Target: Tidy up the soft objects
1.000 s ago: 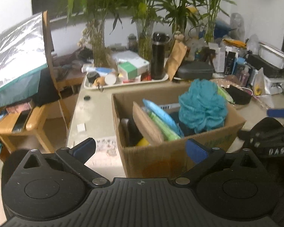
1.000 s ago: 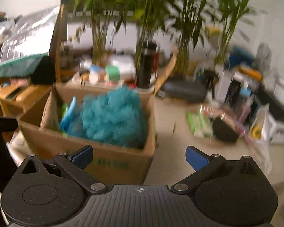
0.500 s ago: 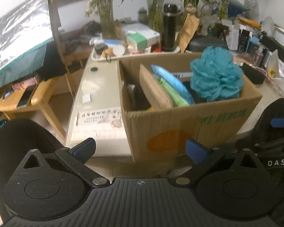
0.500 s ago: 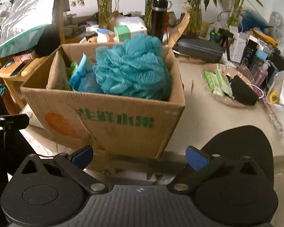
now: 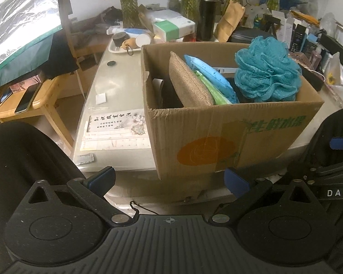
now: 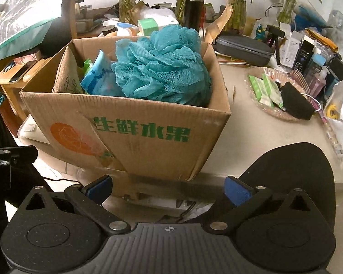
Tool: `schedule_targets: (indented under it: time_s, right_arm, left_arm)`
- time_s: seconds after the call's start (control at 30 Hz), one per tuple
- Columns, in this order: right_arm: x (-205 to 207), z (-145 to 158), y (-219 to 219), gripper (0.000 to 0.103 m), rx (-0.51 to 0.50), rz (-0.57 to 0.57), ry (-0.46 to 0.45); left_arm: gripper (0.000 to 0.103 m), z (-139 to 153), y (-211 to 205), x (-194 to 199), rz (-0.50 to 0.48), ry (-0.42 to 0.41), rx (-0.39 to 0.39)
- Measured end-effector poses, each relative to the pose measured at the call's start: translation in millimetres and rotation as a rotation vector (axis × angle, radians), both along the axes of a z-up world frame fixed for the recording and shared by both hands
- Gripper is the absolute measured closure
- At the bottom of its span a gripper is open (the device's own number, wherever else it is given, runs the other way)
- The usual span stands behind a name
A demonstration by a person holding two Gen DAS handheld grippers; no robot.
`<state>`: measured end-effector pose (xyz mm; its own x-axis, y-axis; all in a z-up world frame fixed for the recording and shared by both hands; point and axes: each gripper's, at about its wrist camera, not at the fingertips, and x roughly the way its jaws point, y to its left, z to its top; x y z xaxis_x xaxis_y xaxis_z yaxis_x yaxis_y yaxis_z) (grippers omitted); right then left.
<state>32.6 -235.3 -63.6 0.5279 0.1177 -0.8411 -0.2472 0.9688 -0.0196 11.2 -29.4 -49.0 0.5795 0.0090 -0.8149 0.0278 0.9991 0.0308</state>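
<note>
A cardboard box point(image 5: 235, 134) point(image 6: 135, 134) with green lettering stands at the table's near edge. A teal mesh bath pouf point(image 5: 266, 69) point(image 6: 162, 66) sits on top at its right end. Beside it lean a blue soft pack point(image 5: 212, 76) point(image 6: 98, 75), a green pack point(image 5: 211, 89) and a tan woven pouch point(image 5: 189, 84). My left gripper point(image 5: 169, 180) is open and empty, below and in front of the box. My right gripper point(image 6: 169, 188) is also open and empty, just short of the box's front wall.
A shallow dish point(image 6: 276, 91) right of the box holds green packets and a black pouch. A tray point(image 5: 125, 45), black flask point(image 5: 207, 13), grey case point(image 6: 244, 46), plant vases and bottles crowd the back. A wooden stool point(image 5: 27, 100) stands left. Black rounded shapes point(image 6: 292, 171) flank the table's near edge.
Both grippers have drawn back and lower from the box, which now sits farther ahead; the table's front edge has come into view. Both stay open and empty.
</note>
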Motion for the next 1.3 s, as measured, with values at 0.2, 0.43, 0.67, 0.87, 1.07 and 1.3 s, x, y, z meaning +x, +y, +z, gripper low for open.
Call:
schedule_targets:
  time_s: [0.2,0.43,0.67,0.87,1.07,1.3]
  right_arm:
    - [0.6,1.0,0.3,0.000,-0.004,0.000,0.000]
    - [0.1,1.4,0.9,0.000,-0.009,0.000,-0.003]
    - [-1.7,2.0,2.1,0.000,-0.014,0.006,-0.013]
    - [-1.8,2.6,1.6,0.000,-0.012,0.001,-0.016]
    - [-1.4,3.8,1.0,0.000,-0.011,-0.001,-0.017]
    - [-1.3,3.7,0.2,0.000,-0.008,-0.005,-0.016]
  left_arm:
    - [0.000,0.0,-0.1,-0.1,-0.001,0.000,0.001]
    - [0.000,0.1,-0.2,0.1,-0.001,-0.001,0.001]
    - [0.000,0.4,0.0,-0.1,0.000,-0.001,0.000]
    - [0.000,0.3,0.1,0.1,-0.002,-0.001,0.000]
    - [0.000,0.3,-0.1,-0.2,-0.001,-0.001,0.000]
    - [0.000,0.7,-0.2,-0.3,0.003,-0.001,-0.002]
